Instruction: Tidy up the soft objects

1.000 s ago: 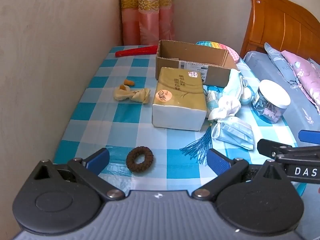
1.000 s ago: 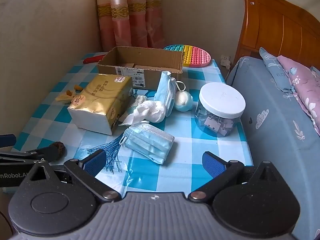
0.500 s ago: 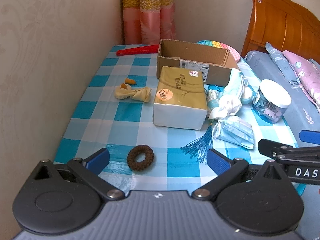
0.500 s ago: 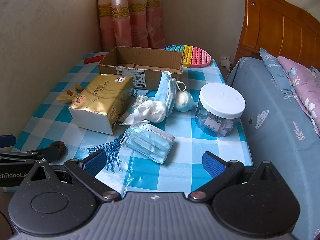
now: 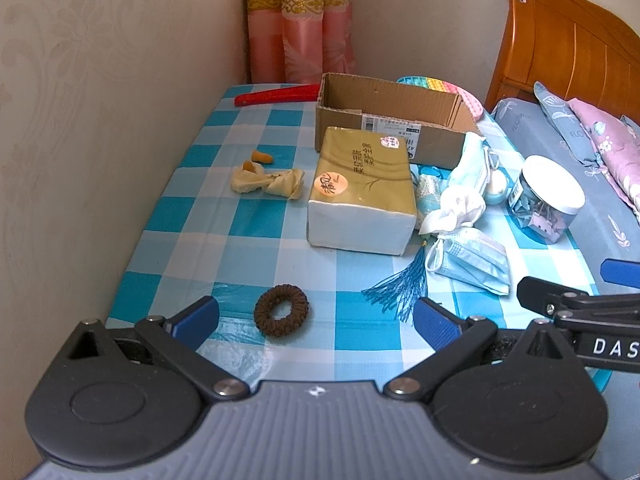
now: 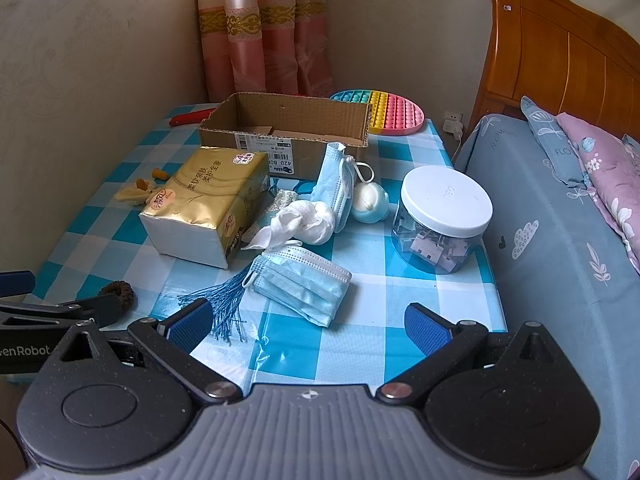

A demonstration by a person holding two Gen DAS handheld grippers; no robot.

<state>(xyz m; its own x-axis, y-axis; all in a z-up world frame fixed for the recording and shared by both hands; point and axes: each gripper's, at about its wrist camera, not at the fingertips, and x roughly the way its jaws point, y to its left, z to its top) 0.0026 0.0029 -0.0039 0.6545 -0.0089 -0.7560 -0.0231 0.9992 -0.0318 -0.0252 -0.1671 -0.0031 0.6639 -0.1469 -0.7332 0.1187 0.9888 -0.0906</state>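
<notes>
A brown hair scrunchie lies near the table's front edge, just ahead of my open left gripper. My right gripper is open and empty above a folded blue face mask and a blue tassel. A gold tissue pack sits mid-table, in front of an open cardboard box. Beside the pack lie a white cloth bundle, a second mask, and a small pale blue ball. A cream fabric bow and orange earplugs rest to the left.
A clear jar with a white lid stands at the right. A rainbow pop-it mat and a red object lie at the back. The wall runs along the left, a bed along the right.
Both grippers have drawn back and risen slightly, so the table looks a little farther away. Nothing on the table has moved.
</notes>
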